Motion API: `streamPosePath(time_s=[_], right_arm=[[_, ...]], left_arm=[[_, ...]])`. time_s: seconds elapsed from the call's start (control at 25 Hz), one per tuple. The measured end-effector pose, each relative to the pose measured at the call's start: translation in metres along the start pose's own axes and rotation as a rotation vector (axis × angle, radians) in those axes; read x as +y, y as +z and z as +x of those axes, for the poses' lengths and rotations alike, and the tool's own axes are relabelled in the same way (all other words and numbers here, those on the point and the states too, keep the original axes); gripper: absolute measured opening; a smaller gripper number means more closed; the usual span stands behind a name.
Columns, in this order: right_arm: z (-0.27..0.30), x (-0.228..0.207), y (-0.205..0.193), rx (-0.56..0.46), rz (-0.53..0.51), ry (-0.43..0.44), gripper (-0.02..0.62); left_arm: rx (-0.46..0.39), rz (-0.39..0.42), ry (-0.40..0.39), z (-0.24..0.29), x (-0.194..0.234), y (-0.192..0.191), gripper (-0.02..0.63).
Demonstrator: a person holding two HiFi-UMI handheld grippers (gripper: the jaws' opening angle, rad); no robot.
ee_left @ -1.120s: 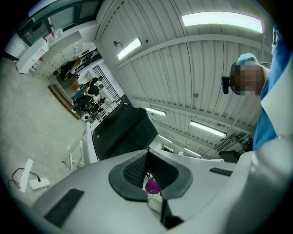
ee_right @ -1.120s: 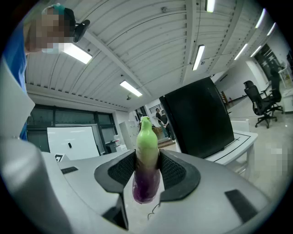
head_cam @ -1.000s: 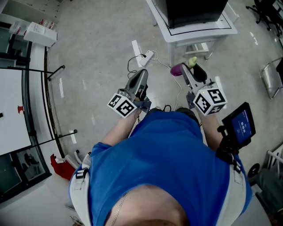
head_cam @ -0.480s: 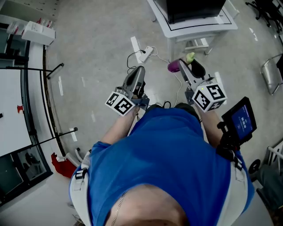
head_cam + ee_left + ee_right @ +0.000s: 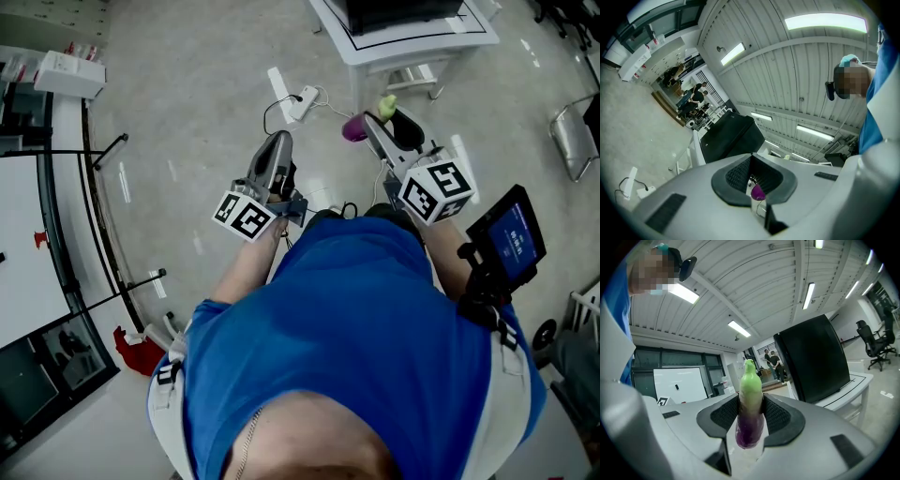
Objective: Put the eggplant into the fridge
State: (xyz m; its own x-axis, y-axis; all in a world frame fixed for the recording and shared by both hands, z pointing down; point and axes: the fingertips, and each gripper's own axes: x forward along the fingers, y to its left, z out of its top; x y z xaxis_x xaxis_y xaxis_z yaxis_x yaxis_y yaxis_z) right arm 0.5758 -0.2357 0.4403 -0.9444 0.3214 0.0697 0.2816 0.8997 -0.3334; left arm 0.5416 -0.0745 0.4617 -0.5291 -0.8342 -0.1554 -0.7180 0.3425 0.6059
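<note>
The eggplant (image 5: 750, 427) has a purple body and a pale green top. It stands upright between the pads of my right gripper (image 5: 750, 414), which is shut on it. In the head view the eggplant (image 5: 355, 127) sticks out on both sides of the right gripper (image 5: 373, 125), above the floor. My left gripper (image 5: 277, 142) is beside it to the left, shut and holding nothing. In the left gripper view the jaws of the left gripper (image 5: 753, 182) meet, and a bit of purple eggplant (image 5: 757, 191) shows beyond them. The black fridge (image 5: 813, 357) stands on a white table (image 5: 412, 49) ahead.
A white power strip (image 5: 302, 97) with a black cable lies on the floor just ahead of the grippers. A small screen (image 5: 511, 246) is mounted by the person's right arm. Glass partitions (image 5: 56, 234) line the left side. A chair (image 5: 574, 155) stands at the right.
Both grippers have moved forward toward the white table, the right one still carrying the eggplant. Both sets of jaws look the same as before.
</note>
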Motion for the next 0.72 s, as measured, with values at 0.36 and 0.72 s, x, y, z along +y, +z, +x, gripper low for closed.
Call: streamPosePath(time_s=[0.36,0.72], right_arm=[[0.028,0.027,-0.011,0.026,-0.009,0.020,0.164],[0.100,0.064,-0.033,0.063,-0.016,0.089,0.164]], left_arm=[[-0.032,0.002,0.043,-0.037,0.025,0.022,0.009],[-0.086,0.013,0.137,-0.089,0.079,0.059,0.009]])
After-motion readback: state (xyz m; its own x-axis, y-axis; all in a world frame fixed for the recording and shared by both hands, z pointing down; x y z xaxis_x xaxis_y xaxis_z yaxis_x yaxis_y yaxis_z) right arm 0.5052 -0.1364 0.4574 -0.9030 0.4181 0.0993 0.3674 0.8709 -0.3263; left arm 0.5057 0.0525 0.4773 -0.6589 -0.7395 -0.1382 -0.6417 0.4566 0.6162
